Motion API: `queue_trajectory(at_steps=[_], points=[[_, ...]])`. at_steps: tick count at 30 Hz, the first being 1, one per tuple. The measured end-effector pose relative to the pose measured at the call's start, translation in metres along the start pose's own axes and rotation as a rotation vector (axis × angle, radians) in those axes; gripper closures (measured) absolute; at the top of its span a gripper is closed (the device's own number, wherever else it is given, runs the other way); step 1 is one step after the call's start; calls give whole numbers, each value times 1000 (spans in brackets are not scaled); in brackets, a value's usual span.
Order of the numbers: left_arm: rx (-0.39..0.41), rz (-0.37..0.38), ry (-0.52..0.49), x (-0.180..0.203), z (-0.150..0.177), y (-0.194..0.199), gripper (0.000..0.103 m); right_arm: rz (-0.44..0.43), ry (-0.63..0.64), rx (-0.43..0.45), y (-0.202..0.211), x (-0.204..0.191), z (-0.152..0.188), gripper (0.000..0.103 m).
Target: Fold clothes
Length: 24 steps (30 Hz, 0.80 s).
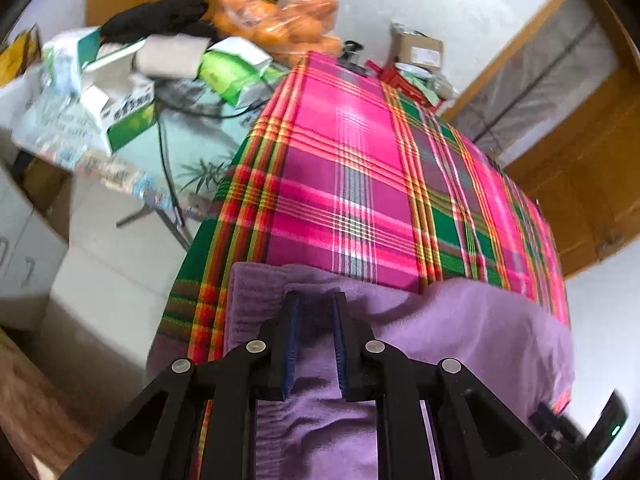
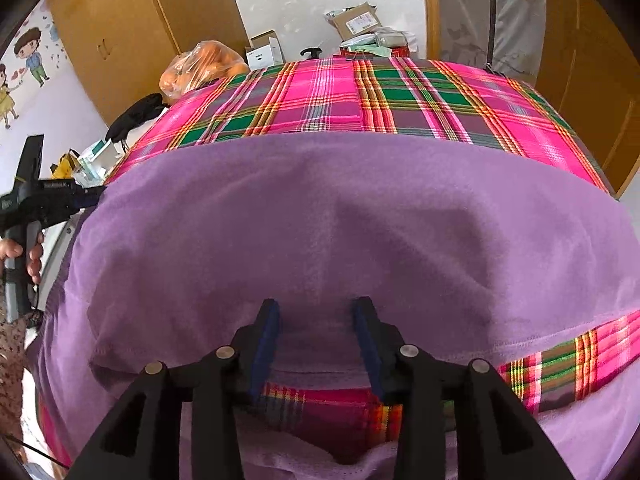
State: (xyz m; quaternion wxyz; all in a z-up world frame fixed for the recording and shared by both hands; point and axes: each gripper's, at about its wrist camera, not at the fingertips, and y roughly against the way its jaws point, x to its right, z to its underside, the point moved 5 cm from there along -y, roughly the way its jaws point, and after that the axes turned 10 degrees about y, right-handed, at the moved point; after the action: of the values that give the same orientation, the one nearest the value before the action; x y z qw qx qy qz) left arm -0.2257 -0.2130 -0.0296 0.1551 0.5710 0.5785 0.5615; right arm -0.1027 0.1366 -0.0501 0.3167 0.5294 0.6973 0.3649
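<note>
A purple fleece garment (image 2: pixel 320 208) lies spread over the near half of a table covered with a pink, green and yellow plaid cloth (image 2: pixel 400 96). Its near hem is turned back, so a strip of plaid shows under my right gripper (image 2: pixel 316 306). That gripper's jaws stand open, tips down on the flat fabric. At the garment's left edge (image 1: pixel 480 332), my left gripper (image 1: pixel 315 300) is nearly closed, with a bunched fold of purple fabric between its pads. The left tool and the hand holding it (image 2: pixel 24 256) show at the left of the right wrist view.
A bag of oranges (image 1: pixel 280 12), green-and-white packets (image 1: pixel 236 68) and a black item (image 1: pixel 160 16) crowd a side table (image 1: pixel 192 152) to the left. A cardboard parcel (image 2: pixel 356 20) lies beyond the far edge. Wooden cabinets (image 2: pixel 120 32) line the walls, and white boxes (image 1: pixel 100 280) stand lower left.
</note>
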Motion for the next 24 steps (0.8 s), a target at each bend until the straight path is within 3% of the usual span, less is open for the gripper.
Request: queue_trajectory(at_steps=[7, 12, 16, 24], points=[[-30, -30, 8, -5, 17, 20, 86, -9, -49, 100, 35, 1, 2, 63], [-28, -52, -37, -16, 53, 48, 86, -28, -42, 136, 58, -8, 16, 63], [-31, -44, -39, -33, 89, 72, 85, -114, 21, 131, 67, -34, 35, 63], [-25, -42, -37, -59, 157, 105, 85, -154, 183, 56, 53, -91, 79, 63]])
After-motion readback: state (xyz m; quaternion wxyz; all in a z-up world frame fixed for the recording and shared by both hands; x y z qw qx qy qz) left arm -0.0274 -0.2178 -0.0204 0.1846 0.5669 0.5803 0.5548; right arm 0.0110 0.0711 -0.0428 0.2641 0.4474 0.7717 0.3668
